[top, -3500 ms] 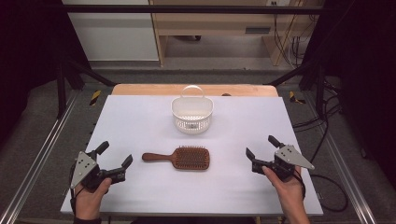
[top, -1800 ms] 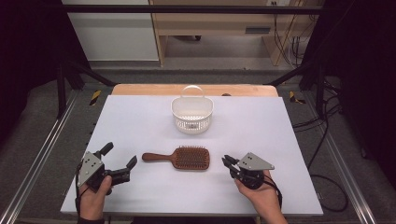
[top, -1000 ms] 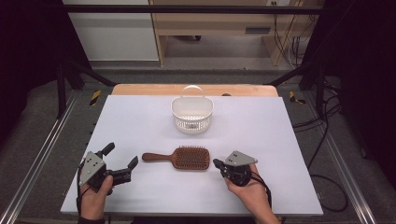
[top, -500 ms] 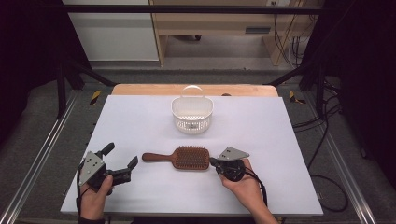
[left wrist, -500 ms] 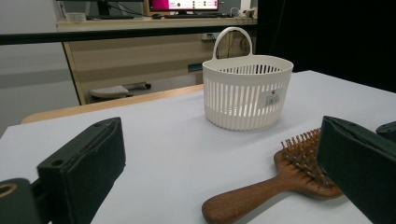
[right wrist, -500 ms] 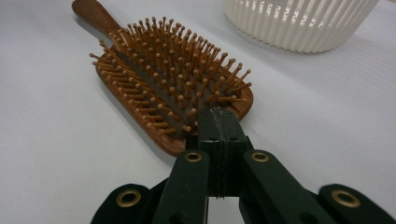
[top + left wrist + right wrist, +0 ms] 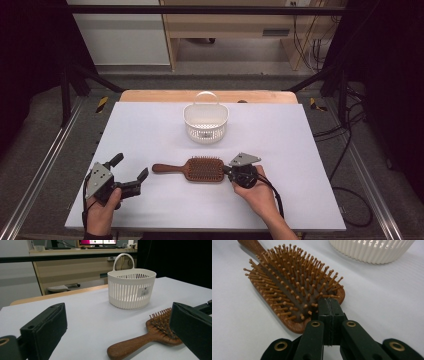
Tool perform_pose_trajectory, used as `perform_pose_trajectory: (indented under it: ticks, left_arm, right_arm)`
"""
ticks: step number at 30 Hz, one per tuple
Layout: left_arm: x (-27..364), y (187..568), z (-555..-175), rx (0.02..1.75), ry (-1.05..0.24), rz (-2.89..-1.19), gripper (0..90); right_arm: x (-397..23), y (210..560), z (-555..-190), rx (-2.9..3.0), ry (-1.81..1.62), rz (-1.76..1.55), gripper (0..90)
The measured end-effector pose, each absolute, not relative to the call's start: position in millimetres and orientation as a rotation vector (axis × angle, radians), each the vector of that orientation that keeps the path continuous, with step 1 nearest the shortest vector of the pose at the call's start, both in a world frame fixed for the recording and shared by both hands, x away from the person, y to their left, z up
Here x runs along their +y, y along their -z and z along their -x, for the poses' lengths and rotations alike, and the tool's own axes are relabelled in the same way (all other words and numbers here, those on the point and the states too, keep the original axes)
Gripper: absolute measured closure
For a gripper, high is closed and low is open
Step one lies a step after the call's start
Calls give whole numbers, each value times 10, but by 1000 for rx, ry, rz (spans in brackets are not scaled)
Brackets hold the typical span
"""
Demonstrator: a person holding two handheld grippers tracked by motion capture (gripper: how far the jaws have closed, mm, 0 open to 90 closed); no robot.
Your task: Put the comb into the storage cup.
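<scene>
The white table [image 7: 150,125] is the largest thing here, a pale board with a wooden strip along its far edge. On its far half, near the middle, stands the white slatted basket [image 7: 205,122], upright, with its thin handle raised; it is well apart from everything else.

Nearer to the person, the wooden hairbrush [image 7: 192,169] lies flat with the bristles up. Its handle points to the person's left and its wide head to the right (in the left gripper view the handle end is the closest part, low between the two black jaws).

The left gripper [image 7: 131,173] rests near the left front corner of the table, held in the left hand [image 7: 102,210]. Its jaws stand wide apart with nothing between them, and they point toward the brush handle without touching it.

The right gripper [image 7: 328,305] is at the right end of the brush head. Its jaws are pressed together, pad against pad, and hold nothing. The closed tip sits over the rim of the brush head, just at the outer bristles; whether it touches the wood I cannot tell.
</scene>
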State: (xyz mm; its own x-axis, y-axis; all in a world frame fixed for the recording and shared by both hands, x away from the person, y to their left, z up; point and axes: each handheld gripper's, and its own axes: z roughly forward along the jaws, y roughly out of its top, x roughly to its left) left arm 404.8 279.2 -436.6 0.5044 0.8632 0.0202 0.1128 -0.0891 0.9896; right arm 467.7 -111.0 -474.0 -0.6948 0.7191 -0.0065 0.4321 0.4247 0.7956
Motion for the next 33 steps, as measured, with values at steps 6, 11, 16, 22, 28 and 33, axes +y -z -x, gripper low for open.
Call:
perform_pose_trajectory:
  ticks: [6,11,16,22,28,33]
  left_arm:
    - [2780,4379,-4055,871,-770,-1567,17]
    - [2769,4380,-4049,869,-768,-1579,18]
    - [2766,4385,-4053,870,-763,-1588,19]
    - [2760,4388,-4055,870,-760,-1593,19]
    - [2752,4391,-4056,866,-756,-1602,20]
    - [2750,4398,-4061,872,-749,-1609,20]
  right_arm:
    - [-1088,4730,-4773,2343,-1149,-993,900]
    - [-1065,4717,-4891,2347,-1134,-1000,900]
    - [-1042,4706,-4964,2355,-1118,-997,900]
    - [-1038,4714,-4998,2347,-1135,-1005,900]
    - [-1002,4700,-5044,2356,-1111,-993,900]
    - [-946,4696,-5106,2360,-1106,-984,900]
